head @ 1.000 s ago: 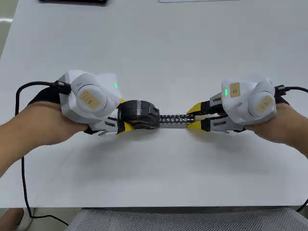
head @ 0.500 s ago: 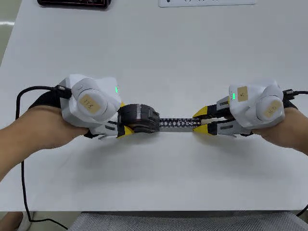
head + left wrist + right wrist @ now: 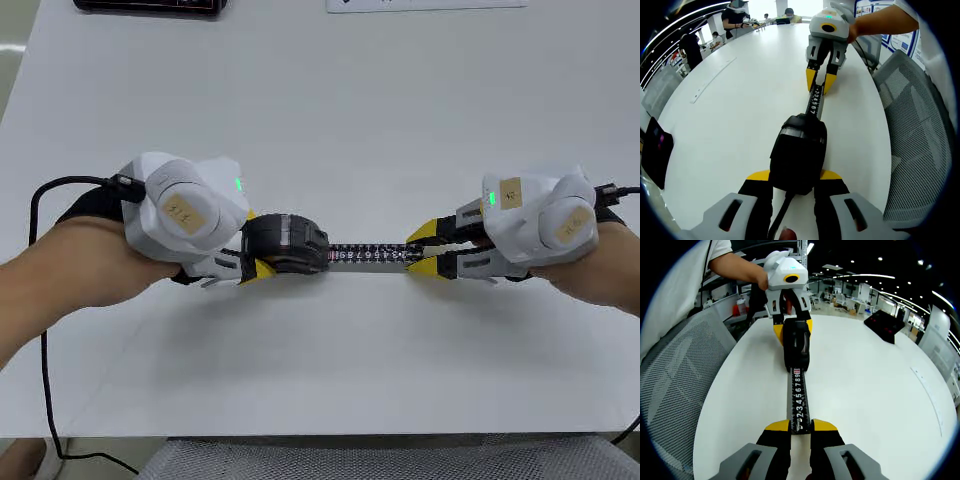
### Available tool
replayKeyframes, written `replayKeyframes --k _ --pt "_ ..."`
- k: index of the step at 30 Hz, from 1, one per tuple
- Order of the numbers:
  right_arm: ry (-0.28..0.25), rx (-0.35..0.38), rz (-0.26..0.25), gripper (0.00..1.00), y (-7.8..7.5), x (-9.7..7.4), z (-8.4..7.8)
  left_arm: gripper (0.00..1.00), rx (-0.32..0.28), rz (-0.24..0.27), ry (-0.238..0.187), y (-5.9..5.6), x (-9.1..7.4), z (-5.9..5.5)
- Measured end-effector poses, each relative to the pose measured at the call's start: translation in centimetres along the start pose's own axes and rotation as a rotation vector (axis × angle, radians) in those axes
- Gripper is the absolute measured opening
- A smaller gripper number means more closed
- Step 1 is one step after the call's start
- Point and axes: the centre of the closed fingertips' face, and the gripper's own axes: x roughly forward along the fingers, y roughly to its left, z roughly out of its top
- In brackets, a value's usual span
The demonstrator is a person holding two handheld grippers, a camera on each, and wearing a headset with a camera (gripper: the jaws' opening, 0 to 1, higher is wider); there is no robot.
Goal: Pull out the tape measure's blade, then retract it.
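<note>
Knuckles up, my left hand (image 3: 95, 265) and right hand (image 3: 595, 268) sit low on the white desk (image 3: 330, 110), coming in from opposite sides so the two tools face each other along one line. My left hand-held gripper (image 3: 258, 243) lies level, its yellow-tipped jaws closed against the two sides of the black tape case (image 3: 290, 243). The case is on the desk near the front edge, a little left of centre. My right hand-held gripper (image 3: 422, 250) is level too, jaws almost together and pinching the end of the blade (image 3: 368, 254). The blade runs straight out of the case toward my right, long axis left to right across me, printed face up, low over the desk. In the right gripper view its numbers climb from my jaws toward the case.
</note>
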Motion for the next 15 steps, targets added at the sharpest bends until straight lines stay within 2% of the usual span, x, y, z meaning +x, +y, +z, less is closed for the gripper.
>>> replayKeyframes --k 15 --pt "0.015 0.003 -0.005 0.10 -0.18 -0.80 -0.99 0.26 -0.001 0.000 0.003 -0.03 0.02 -0.02"
